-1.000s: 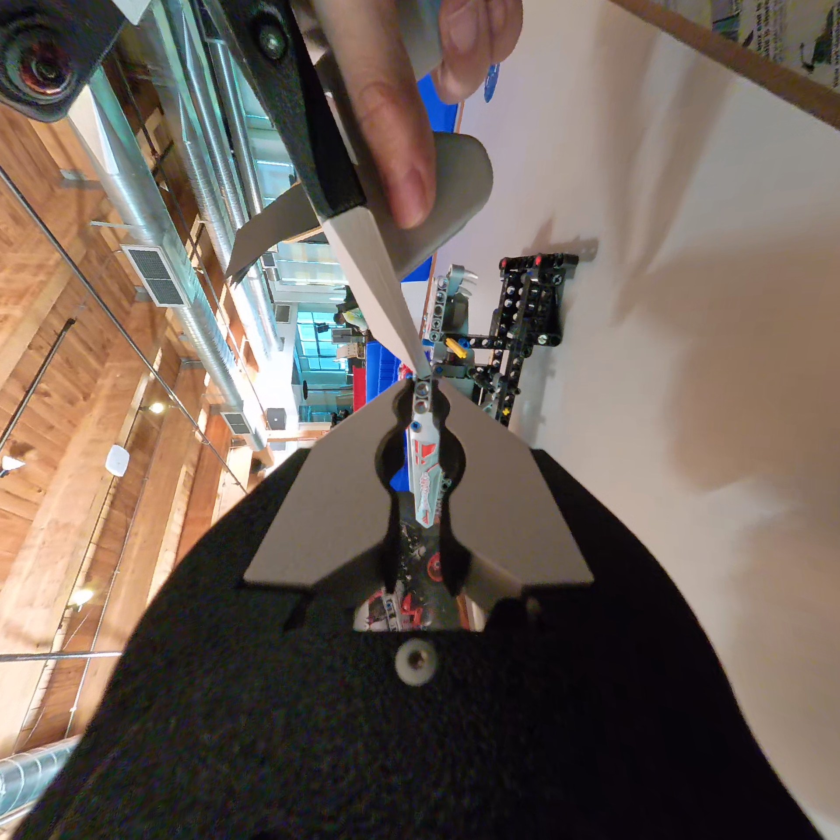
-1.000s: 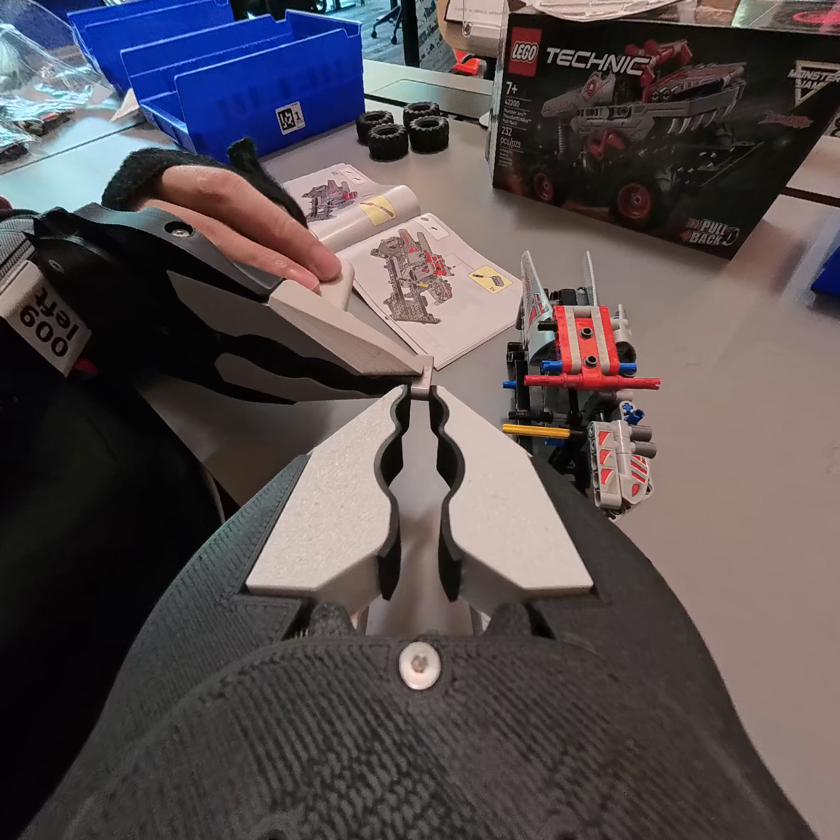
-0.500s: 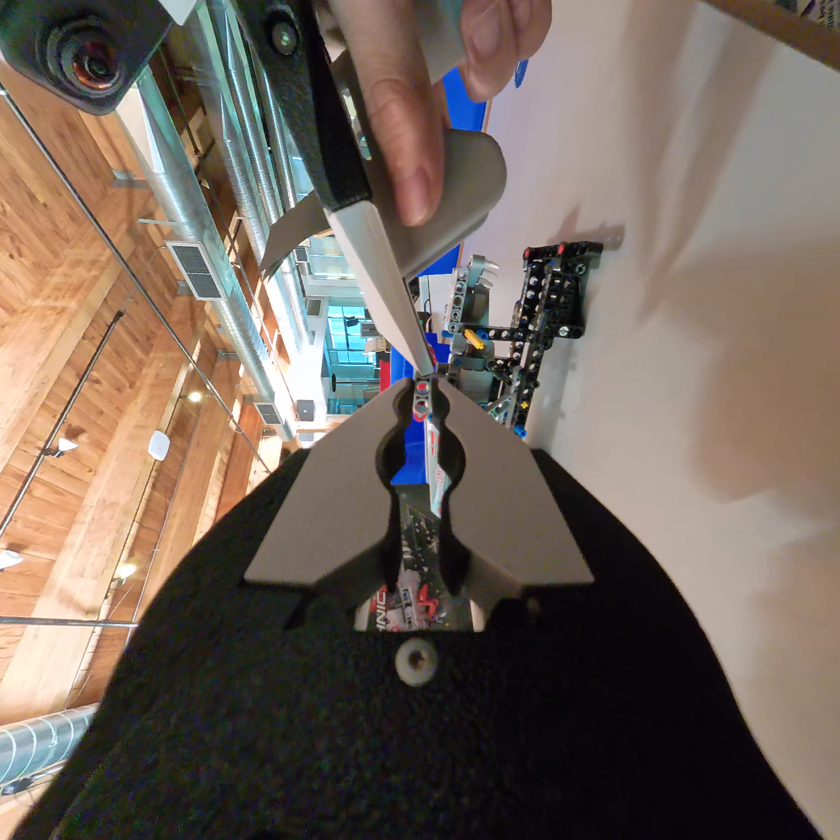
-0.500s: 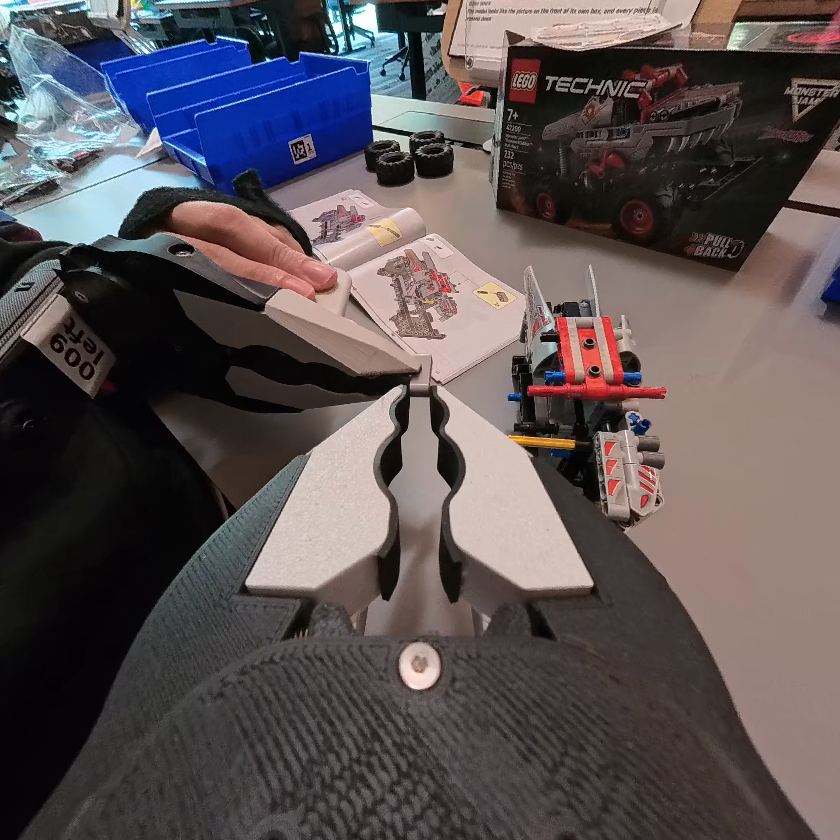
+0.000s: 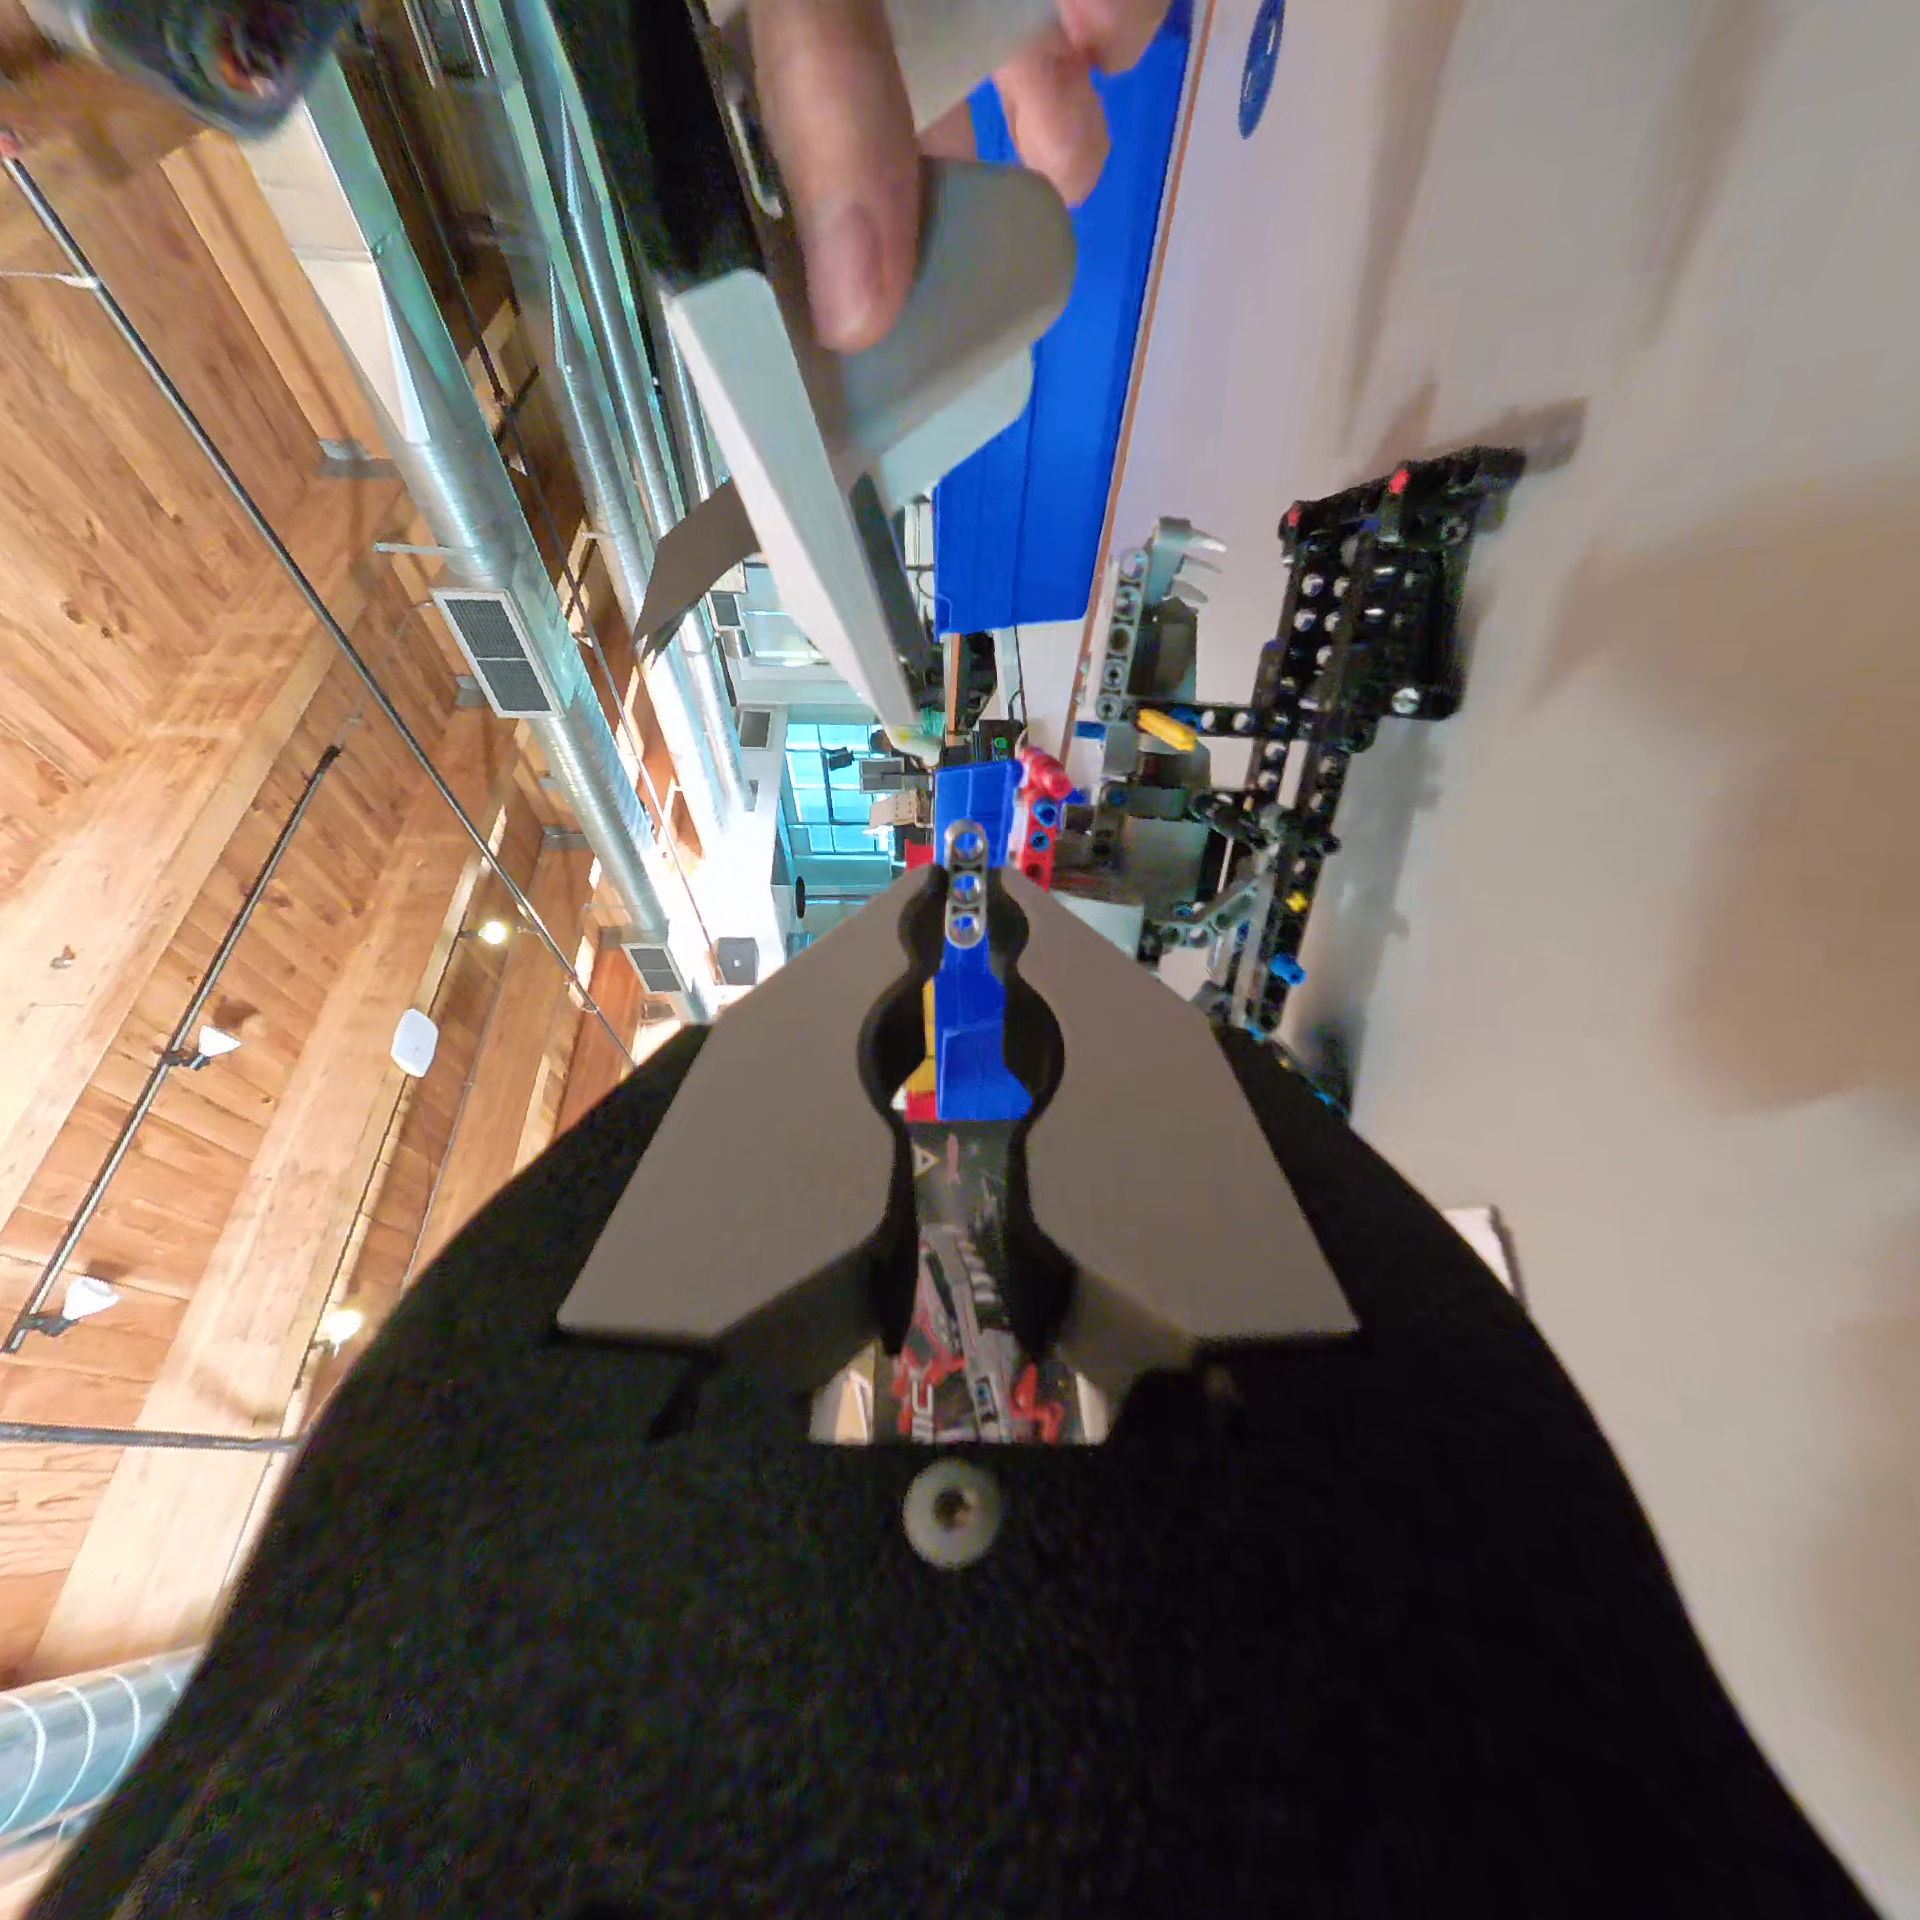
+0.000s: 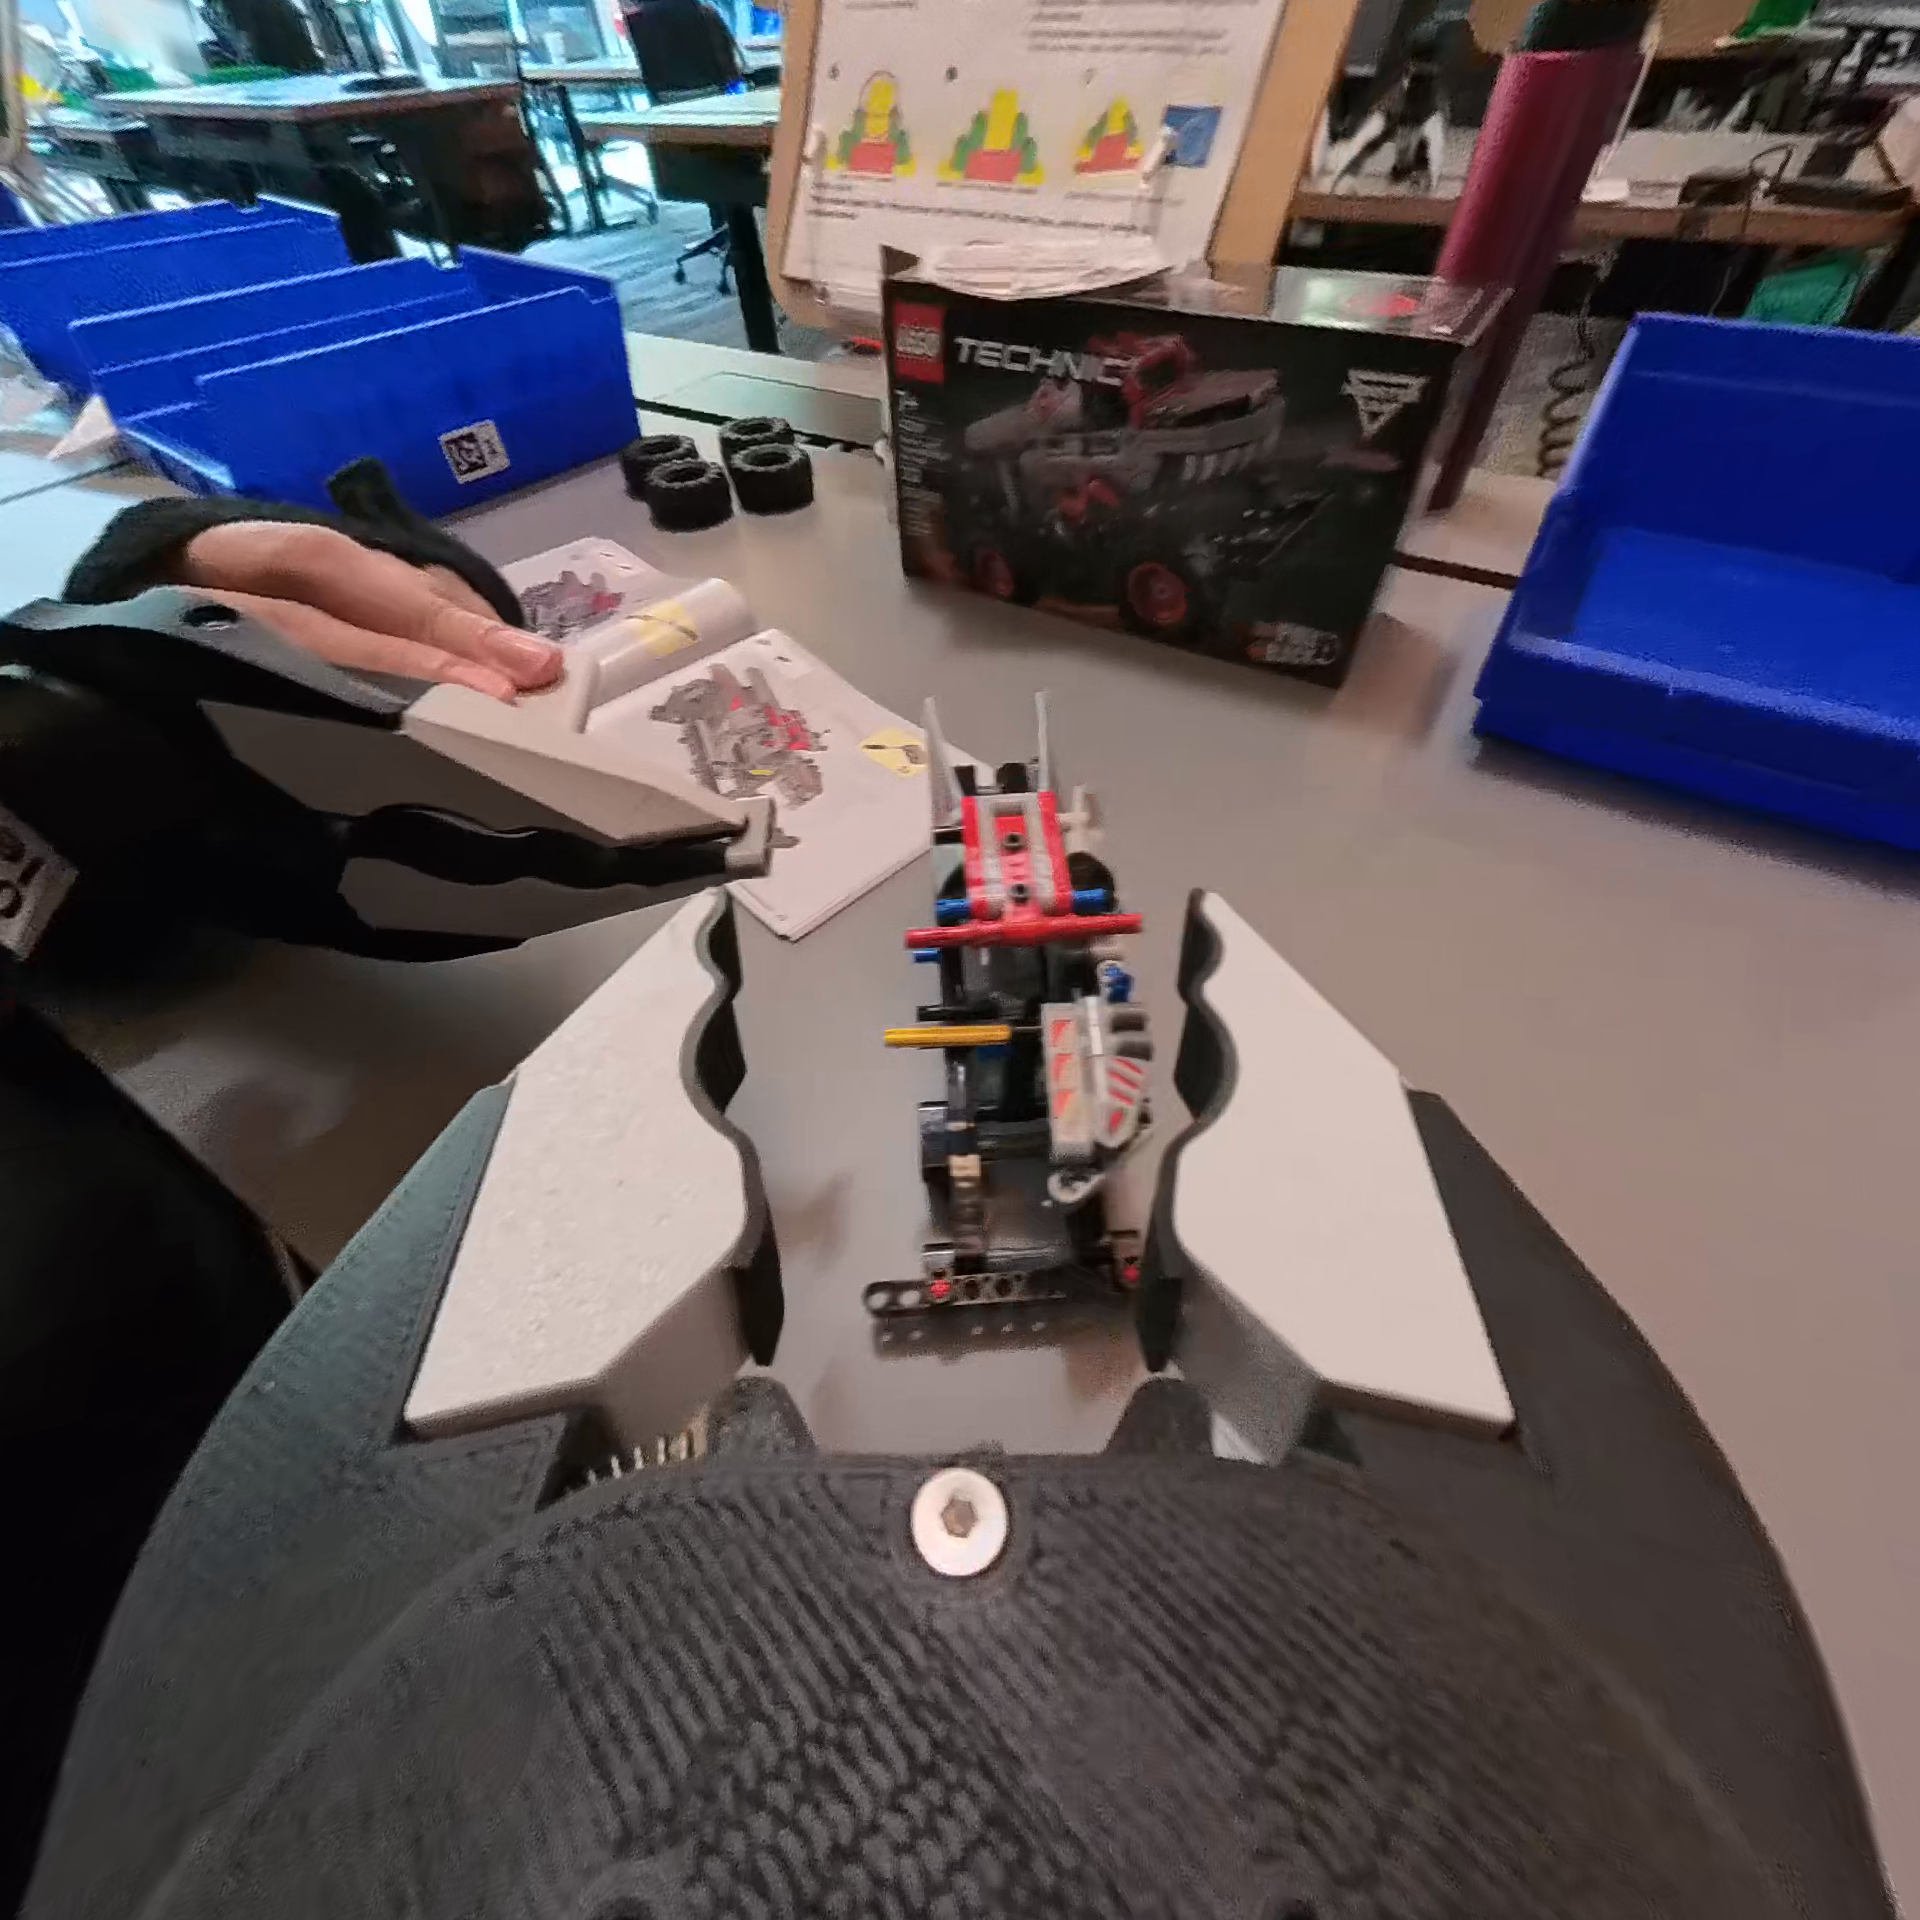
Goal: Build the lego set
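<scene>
In the left wrist view, the left gripper (image 5: pixel 966 894) has its 2 fingers pressed together on a small grey beam (image 5: pixel 966 881) with round holes; the piece pokes out past the tips at mid-frame. In the right wrist view that same gripper comes in from the left edge, a hand (image 6: pixel 353 613) resting on top, the grey piece pinched at its tip above the open instruction booklet (image 6: pixel 769 769).

The right gripper (image 6: pixel 956 914) is spread wide — its 2 fingers touch nothing. Framed between them at centre, the partly built lego truck (image 6: pixel 1023 1029) stands on the grey table (image 6: pixel 1558 1039). Upper centre sit 4 black tyres (image 6: pixel 717 473) and the set's box (image 6: pixel 1153 457), with blue bins (image 6: pixel 343 353) at upper left.
</scene>
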### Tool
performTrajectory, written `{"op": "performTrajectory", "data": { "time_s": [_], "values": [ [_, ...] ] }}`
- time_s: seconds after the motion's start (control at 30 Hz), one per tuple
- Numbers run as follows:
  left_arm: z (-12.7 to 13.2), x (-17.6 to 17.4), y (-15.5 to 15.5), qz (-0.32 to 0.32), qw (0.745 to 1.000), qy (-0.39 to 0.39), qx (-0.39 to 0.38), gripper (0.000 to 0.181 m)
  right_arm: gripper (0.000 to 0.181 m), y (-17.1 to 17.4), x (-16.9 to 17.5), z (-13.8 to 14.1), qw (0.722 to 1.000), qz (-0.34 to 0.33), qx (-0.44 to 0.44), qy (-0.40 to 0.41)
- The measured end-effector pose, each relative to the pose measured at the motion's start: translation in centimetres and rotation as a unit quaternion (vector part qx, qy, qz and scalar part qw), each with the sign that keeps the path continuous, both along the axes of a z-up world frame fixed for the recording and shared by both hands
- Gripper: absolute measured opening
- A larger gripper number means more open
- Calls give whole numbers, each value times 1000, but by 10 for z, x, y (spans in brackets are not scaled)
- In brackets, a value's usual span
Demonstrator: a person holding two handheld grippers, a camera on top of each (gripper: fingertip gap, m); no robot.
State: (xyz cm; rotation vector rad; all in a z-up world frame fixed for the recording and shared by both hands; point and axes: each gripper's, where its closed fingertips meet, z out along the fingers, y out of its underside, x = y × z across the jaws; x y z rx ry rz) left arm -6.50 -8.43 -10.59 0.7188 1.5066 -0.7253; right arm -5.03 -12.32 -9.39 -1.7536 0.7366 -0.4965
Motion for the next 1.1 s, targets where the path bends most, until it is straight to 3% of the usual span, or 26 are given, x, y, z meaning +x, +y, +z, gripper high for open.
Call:
{"op": "performTrajectory", "data": {
  "time_s": [0.23, 0.67, 1.1],
  "values": [
    [-16, 5, -18, -9, 1000, 3, 11, 4, 100, 5, 16, -33, 997, 37, -47, 40],
    [-28, -1, -24, -5, 1000, -14, 20, 4, 74, 8, 25, -40, 998, 64, -5, 17],
    [-28, 0, -20, 7, 1000, -6, 21, 4, 66, 9, 27, -42, 998, 55, -16, -4]
  ]
}}
